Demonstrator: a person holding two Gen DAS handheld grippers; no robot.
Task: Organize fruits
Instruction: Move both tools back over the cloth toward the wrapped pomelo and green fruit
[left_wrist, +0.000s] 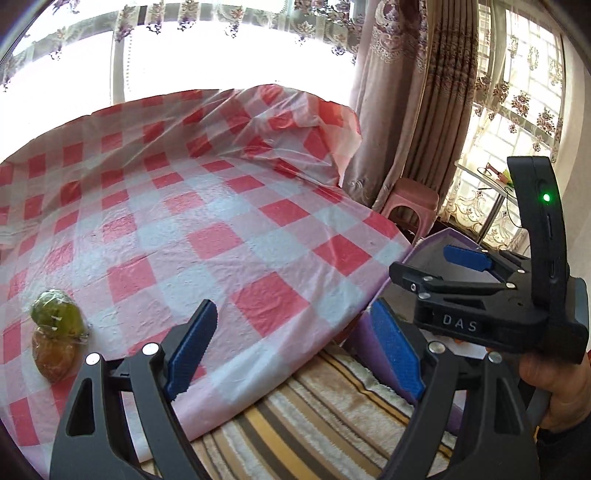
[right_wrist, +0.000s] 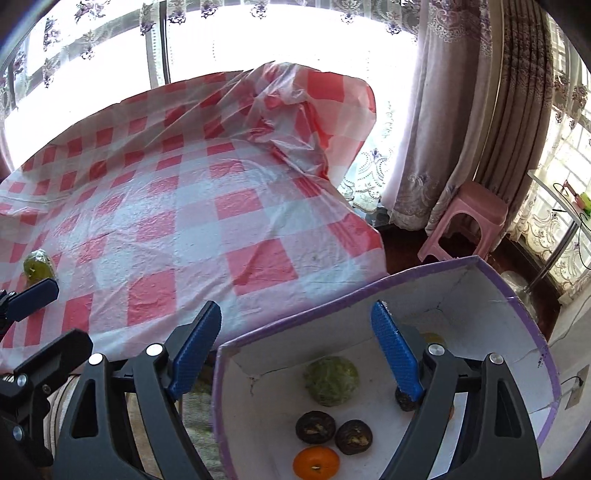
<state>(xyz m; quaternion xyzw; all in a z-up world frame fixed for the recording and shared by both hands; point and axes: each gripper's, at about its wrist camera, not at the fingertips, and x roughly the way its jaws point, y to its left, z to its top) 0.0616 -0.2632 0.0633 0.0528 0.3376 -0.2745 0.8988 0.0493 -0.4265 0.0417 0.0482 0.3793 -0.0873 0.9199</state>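
Fruit sorting station: checked plastic tablecloth (left_wrist: 207, 221), purple-edged box (right_wrist: 517, 306), two open grippers.

Crinkled red-and-white sheet covers the table; on its left lie a film-wrapped green fruit (left_wrist: 55, 314) touching a wrapped orange-brown fruit (left_wrist: 53, 360). The white-lined cardboard box holds a wrapped green fruit (right_wrist: 331, 380), two dark wrinkled round fruits (right_wrist: 332, 432), one smooth orange (right_wrist: 316, 463). Left gripper (left_wrist: 291, 350) and right gripper (right_wrist: 295, 350): ribbed blue fingers apart, holding nothing, the right over the box rim.
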